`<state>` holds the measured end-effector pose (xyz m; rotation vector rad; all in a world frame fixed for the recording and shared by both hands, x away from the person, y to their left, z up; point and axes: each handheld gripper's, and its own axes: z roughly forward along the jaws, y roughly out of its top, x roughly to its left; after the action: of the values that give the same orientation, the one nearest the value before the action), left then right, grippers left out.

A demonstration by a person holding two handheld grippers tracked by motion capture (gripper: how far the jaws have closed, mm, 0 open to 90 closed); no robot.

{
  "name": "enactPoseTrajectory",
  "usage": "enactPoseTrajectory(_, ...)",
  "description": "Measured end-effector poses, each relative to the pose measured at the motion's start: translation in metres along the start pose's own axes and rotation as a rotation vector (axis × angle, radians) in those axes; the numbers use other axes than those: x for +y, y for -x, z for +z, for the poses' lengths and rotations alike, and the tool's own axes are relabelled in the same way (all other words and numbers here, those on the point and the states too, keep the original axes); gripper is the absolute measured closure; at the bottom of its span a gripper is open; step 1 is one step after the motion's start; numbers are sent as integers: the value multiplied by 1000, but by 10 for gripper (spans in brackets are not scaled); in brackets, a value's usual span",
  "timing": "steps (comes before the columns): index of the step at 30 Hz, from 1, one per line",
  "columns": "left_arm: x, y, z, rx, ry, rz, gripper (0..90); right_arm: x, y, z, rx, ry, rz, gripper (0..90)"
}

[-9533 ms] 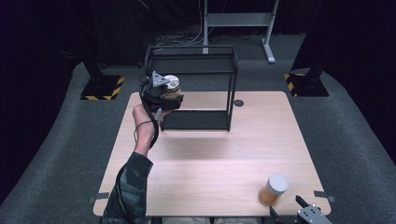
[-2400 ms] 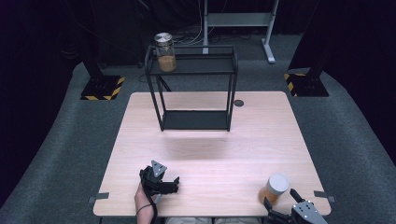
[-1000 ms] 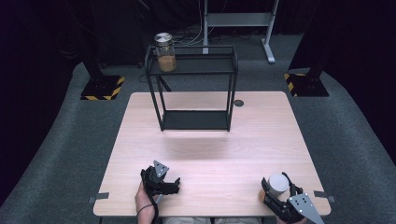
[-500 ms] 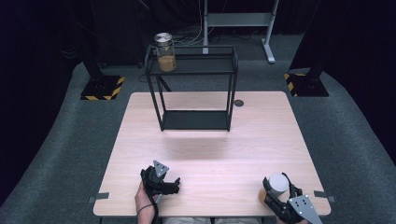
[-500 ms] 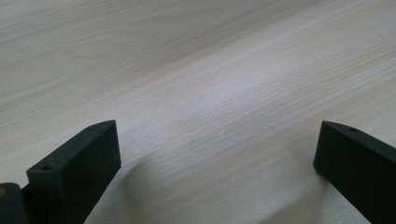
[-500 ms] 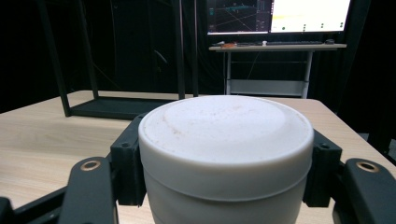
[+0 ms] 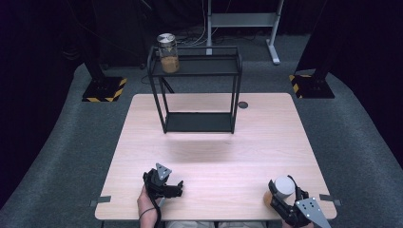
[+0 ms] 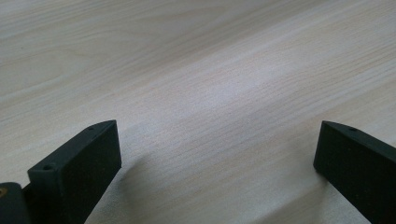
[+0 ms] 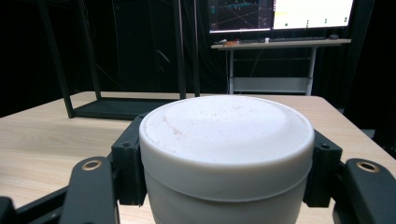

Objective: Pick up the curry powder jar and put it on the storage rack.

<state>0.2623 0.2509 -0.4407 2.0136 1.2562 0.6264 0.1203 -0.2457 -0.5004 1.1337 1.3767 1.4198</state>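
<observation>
A jar with a white lid and amber contents stands near the table's front right corner. My right gripper is shut on it, and in the right gripper view its black pads press both sides of the jar just under the lid. My left gripper rests low over the front left of the table. Its jaws stand wide apart over bare wood, with nothing between them. A second jar, metal-lidded with amber contents, stands on the top left of the black shelf rack.
The black wire rack stands at the back middle of the wooden table, with its lower shelf bare. A small round grommet sits to the rack's right. A desk with screens stands beyond the table.
The left gripper set the metal-lidded jar on the rack's top and came back to the front left. The right gripper moved up around the white-lidded jar and its jaws closed on it.
</observation>
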Motion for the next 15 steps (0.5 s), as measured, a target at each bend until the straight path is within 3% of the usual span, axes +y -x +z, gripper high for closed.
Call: enactPoseTrajectory(15, 1, -1, 0, -6, -2, -1, 0, 38, 8, 8, 80, -33, -18, 330)
